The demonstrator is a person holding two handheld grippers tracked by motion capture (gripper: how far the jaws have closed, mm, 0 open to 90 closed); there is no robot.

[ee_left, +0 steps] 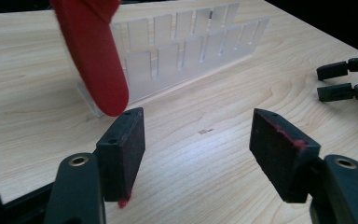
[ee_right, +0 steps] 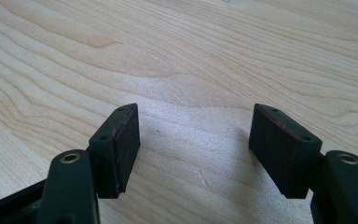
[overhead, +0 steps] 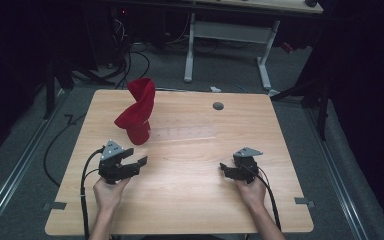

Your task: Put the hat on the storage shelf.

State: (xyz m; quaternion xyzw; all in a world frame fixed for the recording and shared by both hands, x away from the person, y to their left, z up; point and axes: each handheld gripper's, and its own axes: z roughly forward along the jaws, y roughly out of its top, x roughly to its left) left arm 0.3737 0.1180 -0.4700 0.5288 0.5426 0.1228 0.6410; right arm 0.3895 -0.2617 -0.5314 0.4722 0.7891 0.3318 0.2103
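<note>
Red cloth (overhead: 137,112) stands twisted and upright on the wooden table (overhead: 190,200), its lower end draped into the left end of a clear plastic rack (overhead: 180,134) that runs across the middle of the tabletop. Seen from the high view, the cloth sits at about eleven o'clock from the table's centre, and at roughly one o'clock from the left gripper (overhead: 135,161), near it but not touching. That gripper is held by the person's left hand (overhead: 109,192) low over the table, with its jaws spread apart and nothing between them. In the left gripper view the two black pads (ee_left: 127,149) frame bare wood, the red cloth (ee_left: 93,56) hangs just beyond the left pad at eleven o'clock, and the slotted rack (ee_left: 186,46) stretches away toward one o'clock. Bits of red fluff cling to the pad edges. The right gripper (overhead: 226,169) lies at about three o'clock from the left one, well apart from it and from the cloth, held by the right hand (overhead: 252,192) near the table's front right quarter. Its jaws also stand apart with nothing in them; in the right gripper view the pads (ee_right: 121,144) open over plain wood grain. A small grey grommet (overhead: 218,106) is set into the tabletop at about one o'clock from the centre, beyond the rack.
</note>
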